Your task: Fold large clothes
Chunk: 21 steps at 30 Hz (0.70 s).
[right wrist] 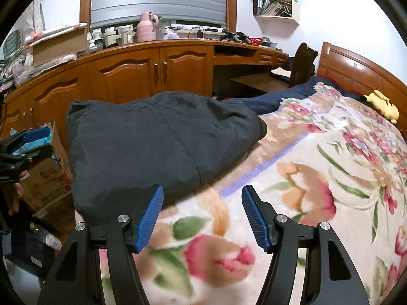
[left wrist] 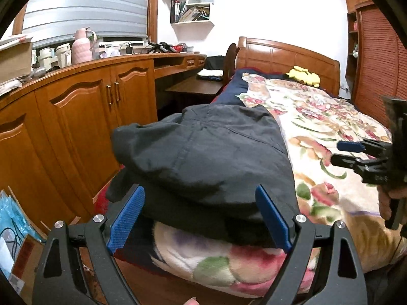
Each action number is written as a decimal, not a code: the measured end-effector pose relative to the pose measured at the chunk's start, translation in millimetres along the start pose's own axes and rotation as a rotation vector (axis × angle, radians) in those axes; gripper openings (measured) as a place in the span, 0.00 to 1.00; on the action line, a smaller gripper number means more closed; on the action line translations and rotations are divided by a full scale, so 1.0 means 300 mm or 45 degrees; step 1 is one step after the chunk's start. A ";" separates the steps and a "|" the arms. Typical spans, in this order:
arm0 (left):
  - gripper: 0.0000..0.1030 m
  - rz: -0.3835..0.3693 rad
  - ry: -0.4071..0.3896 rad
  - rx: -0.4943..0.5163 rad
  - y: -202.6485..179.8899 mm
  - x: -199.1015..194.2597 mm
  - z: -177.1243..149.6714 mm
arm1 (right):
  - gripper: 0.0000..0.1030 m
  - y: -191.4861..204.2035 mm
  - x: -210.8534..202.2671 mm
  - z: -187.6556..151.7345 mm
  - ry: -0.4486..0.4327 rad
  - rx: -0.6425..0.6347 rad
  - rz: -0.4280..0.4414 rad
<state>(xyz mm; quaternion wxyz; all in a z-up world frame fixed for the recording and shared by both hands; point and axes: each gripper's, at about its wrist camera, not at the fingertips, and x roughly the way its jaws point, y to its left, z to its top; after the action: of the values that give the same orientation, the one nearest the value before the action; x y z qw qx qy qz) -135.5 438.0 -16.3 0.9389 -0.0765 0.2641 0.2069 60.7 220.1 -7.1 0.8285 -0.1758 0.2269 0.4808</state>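
While the folded dark grey fabric garment (left wrist: 203,157) is lying along the left edge of the floral plush blanket (left wrist: 318,132), its long axis is being aligned towards the wooden headboard (left wrist: 287,58). The left gripper (left wrist: 201,218) is being held released at its near end, nothing clamped. The right gripper (right wrist: 202,218), also released and empty, is being held over blanket beside the garment's right edge, so the left is judged nearer.

The left gripper (left wrist: 199,213) points forward and slightly down near the foot edge of the bed, its blue pads (left wrist: 127,218) spread wide with nothing pressed between them. The right gripper (right wrist: 202,212) points the same way over the bed's near edge, jaws apart and empty. A hand (left wrist: 389,200) grips the right gripper's handle; fingers (right wrist: 16,198) show under the left one.
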 end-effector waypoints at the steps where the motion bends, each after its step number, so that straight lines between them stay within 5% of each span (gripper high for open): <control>1: 0.87 -0.005 0.004 -0.001 -0.012 0.004 0.002 | 0.64 -0.001 -0.010 -0.004 -0.003 0.004 0.004; 11: 0.87 -0.150 -0.021 0.071 -0.273 0.020 0.034 | 0.73 -0.084 -0.172 -0.114 -0.062 0.075 -0.001; 21: 0.87 -0.298 -0.034 0.117 -0.626 0.033 0.032 | 0.81 -0.248 -0.399 -0.290 -0.107 0.186 -0.234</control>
<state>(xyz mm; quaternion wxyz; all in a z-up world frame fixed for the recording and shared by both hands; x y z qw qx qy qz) -42.8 274.2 -7.0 0.9626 -0.0609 0.2500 0.0847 55.7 54.4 -9.1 0.8885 -0.1146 0.2094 0.3920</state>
